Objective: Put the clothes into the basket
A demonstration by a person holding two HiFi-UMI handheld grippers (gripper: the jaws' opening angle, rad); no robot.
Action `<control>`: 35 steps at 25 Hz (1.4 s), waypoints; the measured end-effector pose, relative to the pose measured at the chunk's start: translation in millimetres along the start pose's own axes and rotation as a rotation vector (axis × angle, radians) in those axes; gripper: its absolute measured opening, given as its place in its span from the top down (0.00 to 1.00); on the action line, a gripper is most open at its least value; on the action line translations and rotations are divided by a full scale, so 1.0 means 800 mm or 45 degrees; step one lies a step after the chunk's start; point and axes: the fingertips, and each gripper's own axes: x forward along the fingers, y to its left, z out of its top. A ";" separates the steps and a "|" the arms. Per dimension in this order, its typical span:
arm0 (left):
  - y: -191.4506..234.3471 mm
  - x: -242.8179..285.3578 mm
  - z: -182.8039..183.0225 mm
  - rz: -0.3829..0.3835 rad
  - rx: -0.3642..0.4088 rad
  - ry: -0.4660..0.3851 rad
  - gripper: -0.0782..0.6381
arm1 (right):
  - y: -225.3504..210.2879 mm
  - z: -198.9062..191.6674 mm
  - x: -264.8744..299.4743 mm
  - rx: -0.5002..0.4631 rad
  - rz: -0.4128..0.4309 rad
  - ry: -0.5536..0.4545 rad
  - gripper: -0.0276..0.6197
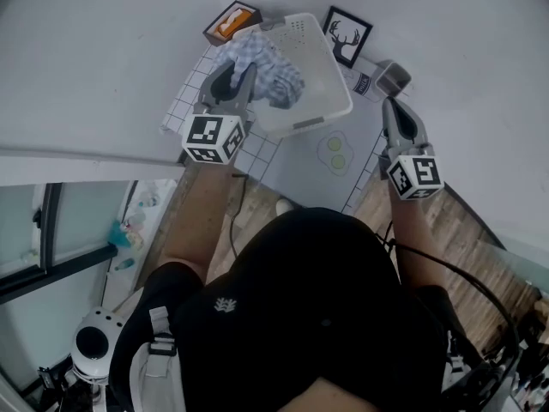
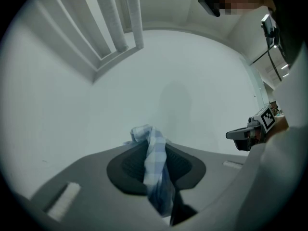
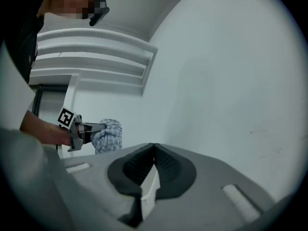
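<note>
A blue-and-white checked garment (image 1: 266, 63) hangs bunched over the white basket (image 1: 339, 101), and my left gripper (image 1: 244, 75) is shut on it. In the left gripper view the checked garment (image 2: 156, 162) is pinched between the dark pads of the left gripper (image 2: 155, 153) and pokes out above them. To the right of the basket, my right gripper (image 1: 390, 88) is held up with nothing in it. Its pads meet in the right gripper view, so the right gripper (image 3: 154, 150) is shut. That view also shows the garment (image 3: 108, 134) at the far left.
A framed deer picture (image 1: 346, 36) stands behind the basket, and a small box with orange contents (image 1: 232, 22) sits at its far left. The basket rests on a grid-patterned mat (image 1: 193, 93). A grey mat with green circles (image 1: 334, 153) lies in front, beside wooden flooring (image 1: 403, 221).
</note>
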 end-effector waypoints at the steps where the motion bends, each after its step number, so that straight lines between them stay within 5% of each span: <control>1: -0.004 0.006 -0.001 -0.014 -0.003 0.001 0.77 | -0.003 0.001 -0.001 0.000 -0.007 -0.001 0.95; 35: -0.123 0.112 -0.058 -0.329 -0.131 0.091 0.77 | -0.061 -0.040 -0.013 0.072 -0.157 0.052 0.95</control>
